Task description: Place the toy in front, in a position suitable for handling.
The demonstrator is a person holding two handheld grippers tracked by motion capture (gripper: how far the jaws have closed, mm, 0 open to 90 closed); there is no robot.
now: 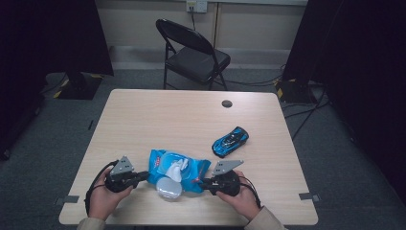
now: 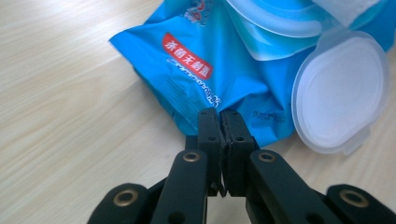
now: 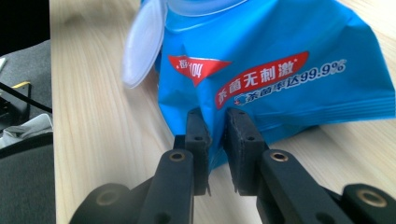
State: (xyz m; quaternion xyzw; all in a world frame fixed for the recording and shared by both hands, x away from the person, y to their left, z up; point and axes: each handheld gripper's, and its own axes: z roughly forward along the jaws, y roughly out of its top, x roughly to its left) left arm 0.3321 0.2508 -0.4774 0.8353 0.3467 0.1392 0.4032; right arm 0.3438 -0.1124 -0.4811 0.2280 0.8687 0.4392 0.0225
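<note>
A blue wet-wipes pack [image 1: 196, 170] lies at the table's front middle. Its clear round lid [image 1: 169, 187] is flipped open and a white wipe [image 1: 177, 167] sticks up from the opening. My left gripper [image 1: 143, 176] is at the pack's left end. In the left gripper view the jaws [image 2: 220, 116] are pinched together on the edge of the pack [image 2: 205, 60], next to the lid [image 2: 338, 93]. My right gripper [image 1: 202, 182] is at the pack's right end. Its jaws [image 3: 217, 119] clamp the crumpled seam of the pack [image 3: 280, 84].
A blue toy car [image 1: 230, 141] sits on the table [image 1: 167, 115] to the right, beyond the pack. A dark cable hole [image 1: 227, 103] is near the far edge. A black folding chair [image 1: 194, 55] stands behind the table. Dark curtains hang on both sides.
</note>
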